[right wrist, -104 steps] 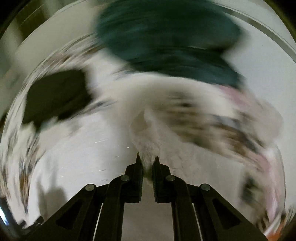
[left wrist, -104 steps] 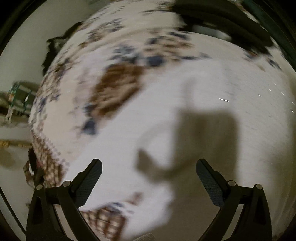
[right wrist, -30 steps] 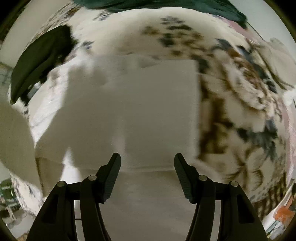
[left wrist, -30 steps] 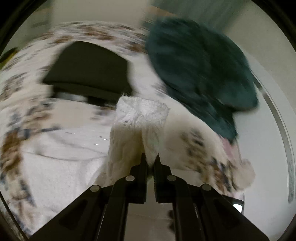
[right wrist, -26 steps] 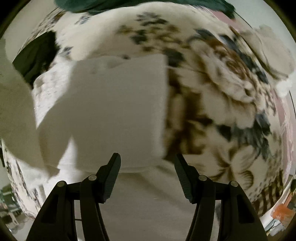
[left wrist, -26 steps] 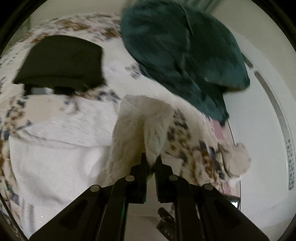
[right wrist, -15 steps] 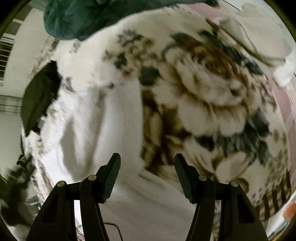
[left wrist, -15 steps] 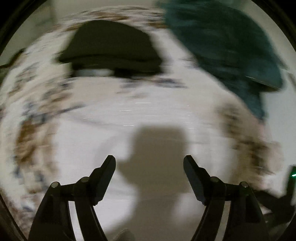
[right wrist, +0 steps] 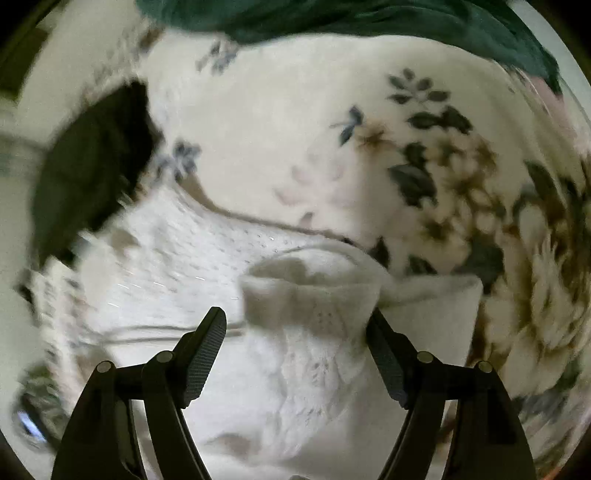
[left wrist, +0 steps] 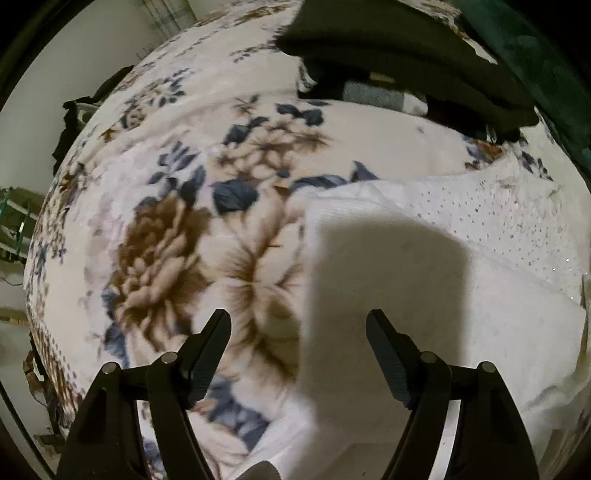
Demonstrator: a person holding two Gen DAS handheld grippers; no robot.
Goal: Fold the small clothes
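Note:
A small white knitted garment [left wrist: 461, 280] lies on a floral blanket [left wrist: 166, 236]; its left edge runs between the fingers of my left gripper [left wrist: 298, 332], which is open and empty just above it. In the right wrist view the same white garment [right wrist: 310, 369] shows a raised ribbed collar [right wrist: 314, 291]. My right gripper [right wrist: 297, 332] is open, with the collar between its fingers. No finger is closed on cloth.
A folded black garment [left wrist: 399, 48] lies at the far side of the blanket, also in the right wrist view [right wrist: 88, 166]. A dark green cloth [right wrist: 351, 18] lies at the back. The blanket's left edge [left wrist: 40, 258] drops to the floor.
My left gripper let go of the white cloth it pinched a second ago and now hovers open over the garment's left edge. My right gripper stayed open and moved over the collar.

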